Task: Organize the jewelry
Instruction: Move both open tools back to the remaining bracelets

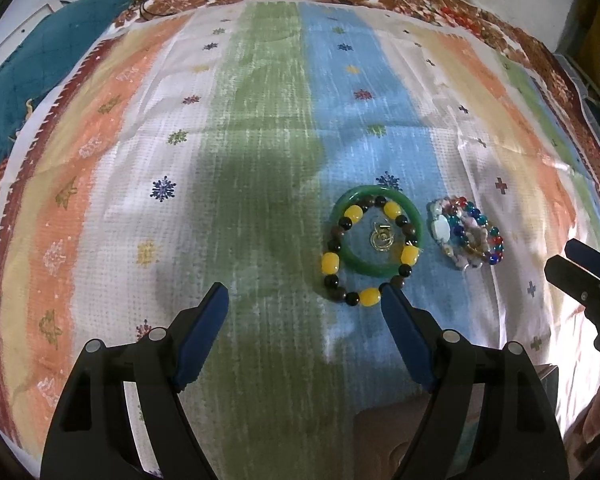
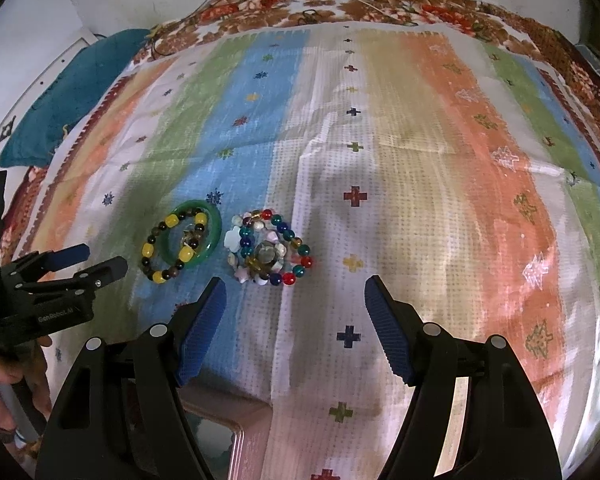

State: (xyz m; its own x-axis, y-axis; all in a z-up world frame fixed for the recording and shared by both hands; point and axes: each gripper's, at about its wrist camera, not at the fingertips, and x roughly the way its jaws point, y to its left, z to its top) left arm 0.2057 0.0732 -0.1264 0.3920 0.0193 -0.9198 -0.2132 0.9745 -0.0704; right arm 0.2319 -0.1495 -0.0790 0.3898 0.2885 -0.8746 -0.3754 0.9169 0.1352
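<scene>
A green bangle (image 1: pixel 414 216) (image 2: pixel 214 236) lies on the striped cloth, overlapped by a bracelet of yellow and dark beads (image 1: pixel 332 262) (image 2: pixel 148 250). Small gold pieces (image 1: pixel 380 238) rest inside the bangle. To its right sits a heap of multicoloured bead bracelets (image 1: pixel 466 234) (image 2: pixel 270 250). My left gripper (image 1: pixel 305 295) hovers open just short of the yellow-bead bracelet, nothing between its fingers. Its right fingertip (image 1: pixel 392 294) is close to that bracelet. My right gripper (image 2: pixel 294 286) is open too, just short of the multicoloured heap.
The striped patterned cloth (image 2: pixel 420 160) covers a bed with a floral border (image 2: pixel 300 0). A teal cloth (image 1: pixel 40 80) lies at the far left. In the right wrist view a hand (image 2: pixel 4 384) holds the left gripper (image 2: pixel 104 260). A pinkish box edge (image 2: pixel 236 420) shows below.
</scene>
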